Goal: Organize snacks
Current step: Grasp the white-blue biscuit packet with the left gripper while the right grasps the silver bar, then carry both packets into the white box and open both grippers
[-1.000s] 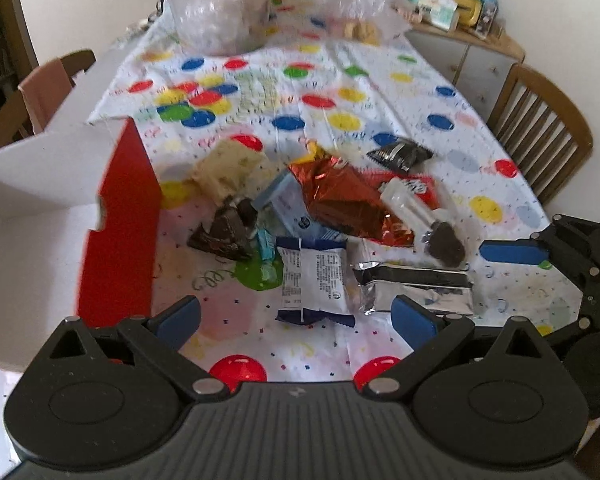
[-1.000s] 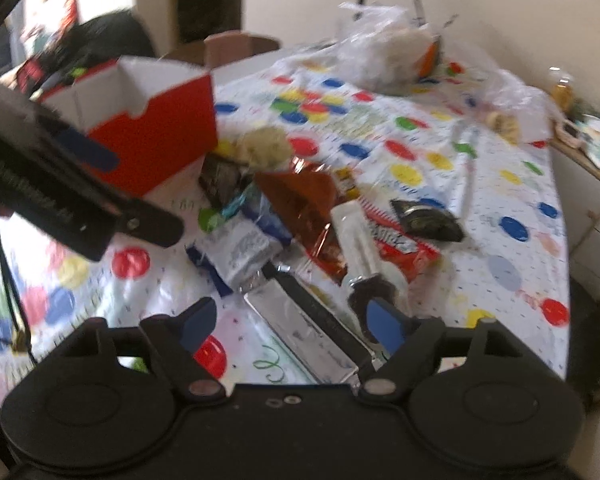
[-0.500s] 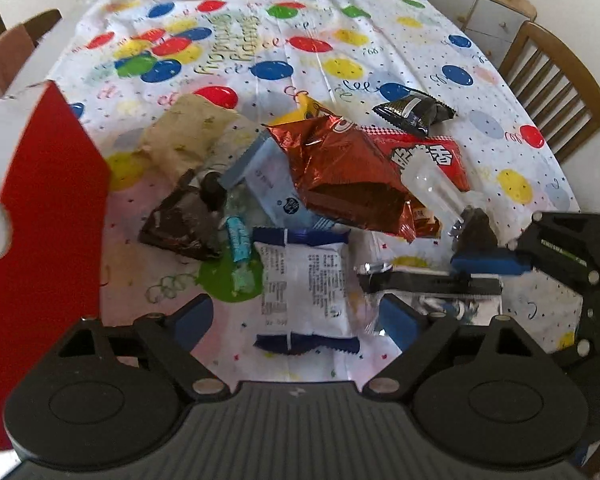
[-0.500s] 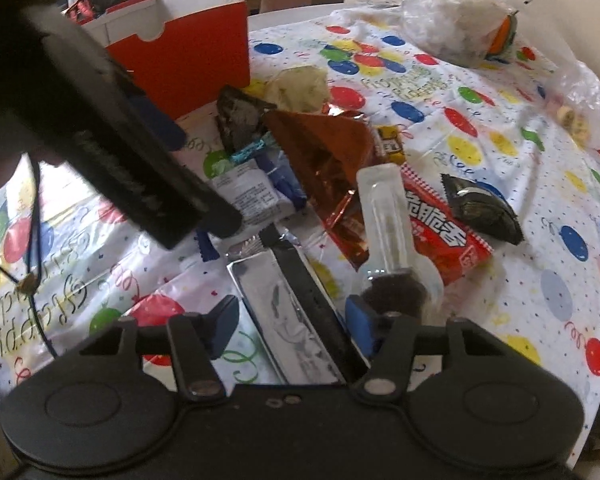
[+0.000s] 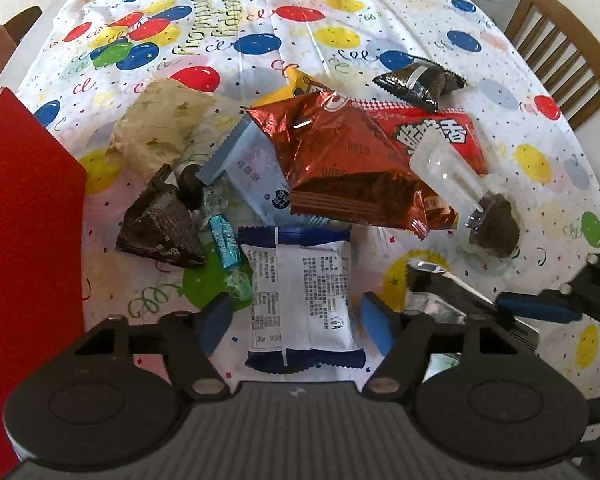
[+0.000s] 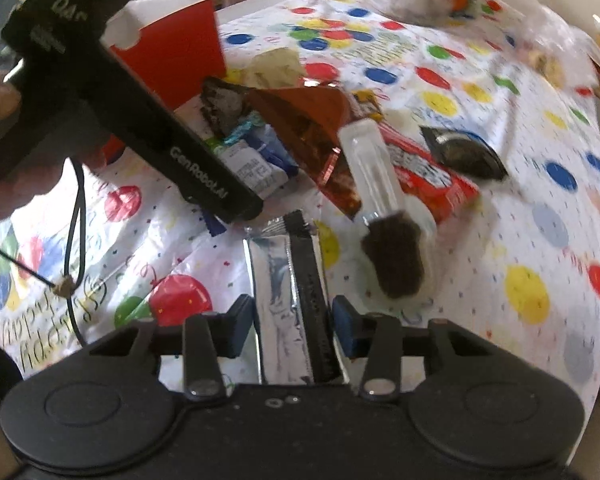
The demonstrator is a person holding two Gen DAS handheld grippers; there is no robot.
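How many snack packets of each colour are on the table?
Red: 2, shiny copper-red packet, flat red packet
Blue: 2, light blue packet, white-and-blue packet
Dark: 2, black packet, dark brown packet
Silver: 1, silver packet
Yellow: 1, yellow packet
Cream: 1, cream packet
Total: 9

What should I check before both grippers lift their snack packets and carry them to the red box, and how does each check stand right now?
1. Left gripper straddles the white and blue packet: ok, jaws open on either side.
2. Right gripper straddles the silver packet: ok.
3. Right jaws fully clamped on the silver packet: cannot tell, pads sit close to its edges.
4. White and blue packet free of neighbours: not ok, its far end tucks under the copper foil bag.
5. Red box open at the top: ok.
6. Grippers apart from each other: ok, though close together.
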